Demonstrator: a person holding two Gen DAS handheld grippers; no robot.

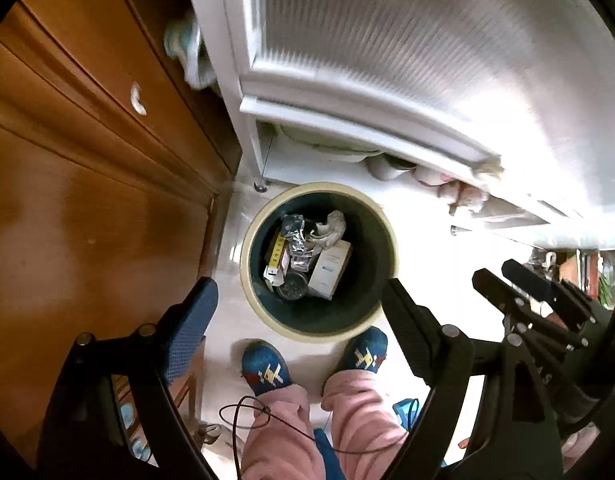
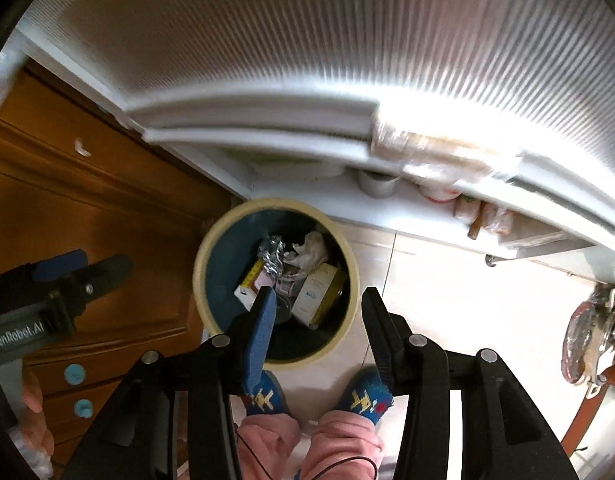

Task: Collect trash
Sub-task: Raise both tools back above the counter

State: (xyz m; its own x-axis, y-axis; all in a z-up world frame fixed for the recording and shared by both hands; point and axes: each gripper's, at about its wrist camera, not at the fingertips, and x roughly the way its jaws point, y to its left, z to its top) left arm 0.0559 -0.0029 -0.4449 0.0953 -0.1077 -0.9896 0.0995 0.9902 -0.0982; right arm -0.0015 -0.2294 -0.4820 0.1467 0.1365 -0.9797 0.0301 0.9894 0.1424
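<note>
A round trash bin [image 1: 243, 256] with a cream rim and dark blue inside stands on the white floor below both grippers; it also shows in the right wrist view [image 2: 201, 268]. Inside lie a white box [image 1: 329, 270], crumpled foil [image 1: 297, 240], a crumpled tissue [image 1: 331, 228] and a yellow-edged carton [image 1: 277, 256]. My left gripper [image 1: 301, 300] is open and empty above the bin. My right gripper [image 2: 319, 304] is open and empty above the bin, and it shows at the right of the left wrist view [image 1: 507, 276].
A brown wooden cabinet [image 1: 87, 184] stands left of the bin. A white ribbed table top [image 1: 427, 60] overhangs behind it, with items on a shelf beneath. The person's feet in blue slippers [image 1: 267, 368] stand just in front of the bin.
</note>
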